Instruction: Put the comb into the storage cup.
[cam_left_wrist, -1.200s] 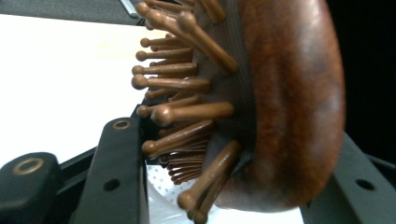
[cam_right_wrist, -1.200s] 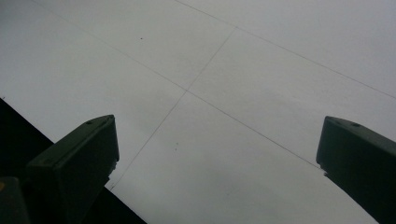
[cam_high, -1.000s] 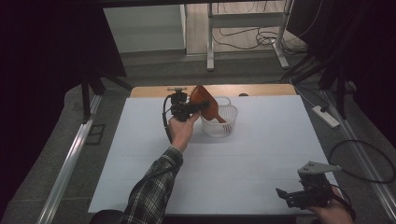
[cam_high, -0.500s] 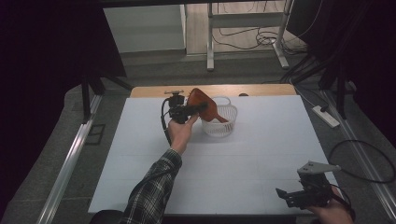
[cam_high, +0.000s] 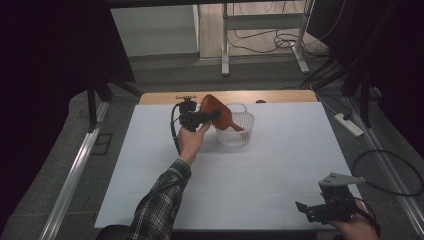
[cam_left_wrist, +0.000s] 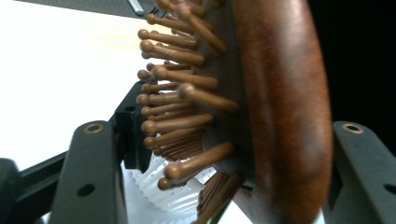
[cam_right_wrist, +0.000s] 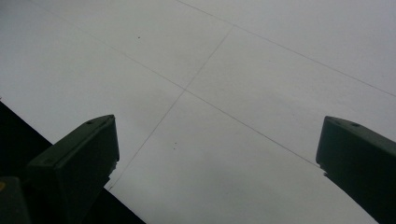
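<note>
**Wooden hairbrush held over white basket at the far side of the table**

A reddish-brown wooden paddle hairbrush with round-tipped wooden pins (cam_high: 219, 112) is gripped by the left gripper (cam_high: 202, 118), which is held in the person's left hand (cam_high: 190, 140) at the far middle of the white table top (cam_high: 280, 165). In the high view the brush is seen tilted, its broad head raised toward the far left and its lower end dipping into a small white slatted plastic basket (cam_high: 236, 131) that stands on the table just beside the hand. A sleeve of dark plaid cloth (cam_high: 159, 202) is seen on the forearm reaching in from the bottom edge.

In the left gripper view the hairbrush (cam_left_wrist: 261, 107) is seen edge-on between the two black jaws, with its smooth back turned to the right jaw and its pins pointing to the left jaw; the jaws are clamped on the brush. The white ribs of the basket (cam_left_wrist: 161, 186) are seen below the pins.

The right gripper (cam_high: 320, 210) is held low at the near right corner of the table, well apart from the basket. In the right gripper view its jaws are spread wide with nothing between them, over the bare white surface marked by thin seam lines (cam_right_wrist: 205, 79).
</note>
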